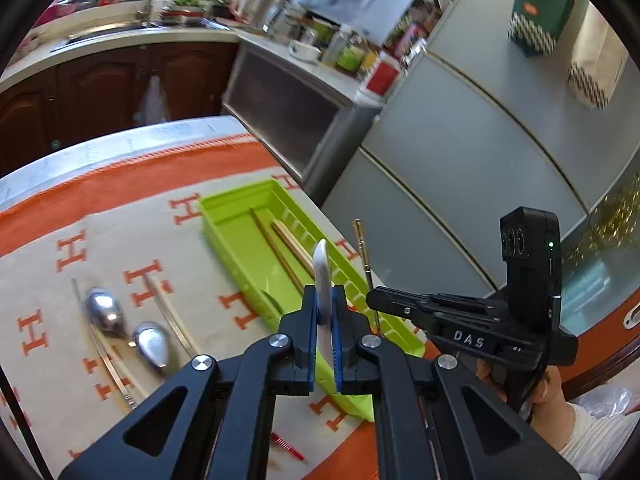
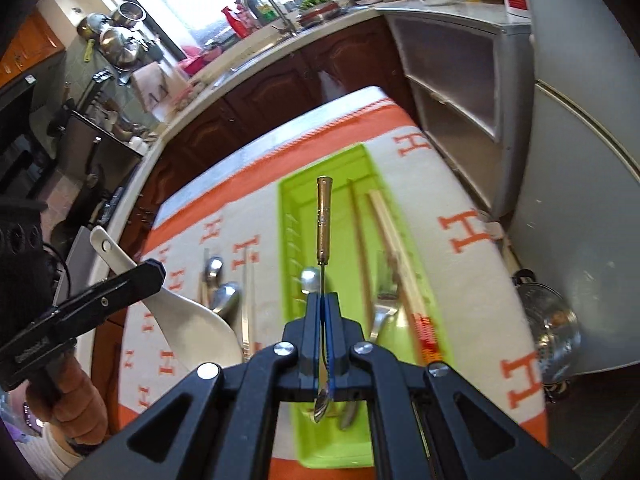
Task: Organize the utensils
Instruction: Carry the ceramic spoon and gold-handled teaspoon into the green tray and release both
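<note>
My left gripper (image 1: 324,300) is shut on a white ceramic spoon (image 1: 322,276), held edge-on above the near end of the green utensil tray (image 1: 236,240). The same spoon (image 2: 176,304) shows at the left of the right wrist view. My right gripper (image 2: 324,304) is shut on a small gold-handled spoon (image 2: 323,216), handle pointing away, over the tray (image 2: 296,208). Chopsticks (image 1: 284,252) lie in the tray, with a fork (image 2: 380,312). Two steel spoons (image 1: 124,328) and metal chopsticks (image 1: 168,312) lie on the cloth left of the tray.
The table carries a white and orange cloth (image 1: 120,220) with H marks. A grey fridge (image 1: 480,140) and a cabinet (image 1: 280,104) stand past the table's right edge. A steel pot (image 2: 548,328) sits on the floor by the fridge. Kitchen counter and sink (image 1: 112,32) lie behind.
</note>
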Demonstrator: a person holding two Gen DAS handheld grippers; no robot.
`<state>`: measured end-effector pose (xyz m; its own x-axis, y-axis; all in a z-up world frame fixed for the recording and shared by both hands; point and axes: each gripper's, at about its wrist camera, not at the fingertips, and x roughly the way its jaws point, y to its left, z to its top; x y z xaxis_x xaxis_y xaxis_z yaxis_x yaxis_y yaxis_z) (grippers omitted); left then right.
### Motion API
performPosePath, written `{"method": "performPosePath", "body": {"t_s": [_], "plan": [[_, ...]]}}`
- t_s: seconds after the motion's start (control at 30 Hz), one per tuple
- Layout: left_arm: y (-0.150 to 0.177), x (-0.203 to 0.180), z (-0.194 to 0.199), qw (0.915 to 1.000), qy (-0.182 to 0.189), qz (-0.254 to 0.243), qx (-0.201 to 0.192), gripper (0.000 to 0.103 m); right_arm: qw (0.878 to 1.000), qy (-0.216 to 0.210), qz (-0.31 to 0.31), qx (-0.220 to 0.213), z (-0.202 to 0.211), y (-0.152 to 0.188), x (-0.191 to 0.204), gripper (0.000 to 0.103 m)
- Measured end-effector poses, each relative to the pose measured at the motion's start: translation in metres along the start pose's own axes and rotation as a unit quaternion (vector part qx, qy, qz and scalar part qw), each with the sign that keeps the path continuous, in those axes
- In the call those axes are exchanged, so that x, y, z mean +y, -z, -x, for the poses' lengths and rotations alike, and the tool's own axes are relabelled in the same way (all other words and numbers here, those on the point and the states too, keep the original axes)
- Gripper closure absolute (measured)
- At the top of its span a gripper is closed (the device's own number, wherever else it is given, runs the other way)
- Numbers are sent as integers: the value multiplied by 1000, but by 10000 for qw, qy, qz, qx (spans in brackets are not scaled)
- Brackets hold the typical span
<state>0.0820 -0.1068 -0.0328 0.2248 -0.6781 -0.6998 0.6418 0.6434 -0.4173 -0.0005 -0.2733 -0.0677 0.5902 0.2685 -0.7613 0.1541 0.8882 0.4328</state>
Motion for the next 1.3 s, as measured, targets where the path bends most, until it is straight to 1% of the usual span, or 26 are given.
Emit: {"method": "performPosePath", "body": {"t_s": [0.07, 0.13, 0.23, 0.3, 0.37, 0.43, 0.5, 0.57, 0.6, 0.63, 0.77, 0.97, 1.1, 1.17, 1.3], "plan": [[-2, -8, -23, 9996, -54, -120, 267, 99, 9996, 244, 81, 90, -5, 3, -6, 101], [-1, -12, -44, 9981, -184, -169, 567, 99, 9991, 342, 111, 213, -12, 6, -11, 101], [2, -11, -74, 9944, -342, -121, 990, 99, 9988, 327, 71, 367, -21, 13, -18, 101], [4, -9, -87, 9924, -470, -92, 1134, 99, 9985, 231, 59, 485, -27, 16, -19, 101], [6, -3, -96, 9907, -551, 17, 1240, 93, 9983, 96, -44, 579, -32, 20, -22, 100], [10, 0, -95, 9913, -492, 117, 1216, 80, 9981, 110, -141, 591, -37, 23, -25, 100], [13, 0, -91, 9919, -439, 139, 1183, 78, 9975, 174, -211, 652, -41, 24, -28, 97], [16, -2, -82, 9927, -496, 98, 1098, 70, 9975, 142, -256, 636, -41, 24, -30, 97], [17, -2, -78, 9933, -544, 90, 1015, 59, 9978, 119, -249, 609, -40, 24, -29, 97], [17, -1, -74, 9937, -570, 111, 958, 53, 9978, 120, -253, 594, -39, 23, -29, 97], [17, 3, -56, 9957, -563, 254, 697, 51, 9986, -26, -285, 450, -33, 21, -26, 97], [29, 17, -30, 9948, -725, 507, 499, 51, 9990, -57, 116, 428, -29, 24, -8, 97], [46, 30, -9, 9925, -938, 684, 377, 51, 9980, -110, 338, 530, -35, 31, 4, 97], [53, 35, 2, 9916, -973, 786, 333, 51, 9973, -125, 408, 600, -40, 35, 9, 97], [67, 55, 23, 9866, -1215, 1060, 242, 51, 9951, -67, 659, 732, -47, 42, 21, 97]]}}
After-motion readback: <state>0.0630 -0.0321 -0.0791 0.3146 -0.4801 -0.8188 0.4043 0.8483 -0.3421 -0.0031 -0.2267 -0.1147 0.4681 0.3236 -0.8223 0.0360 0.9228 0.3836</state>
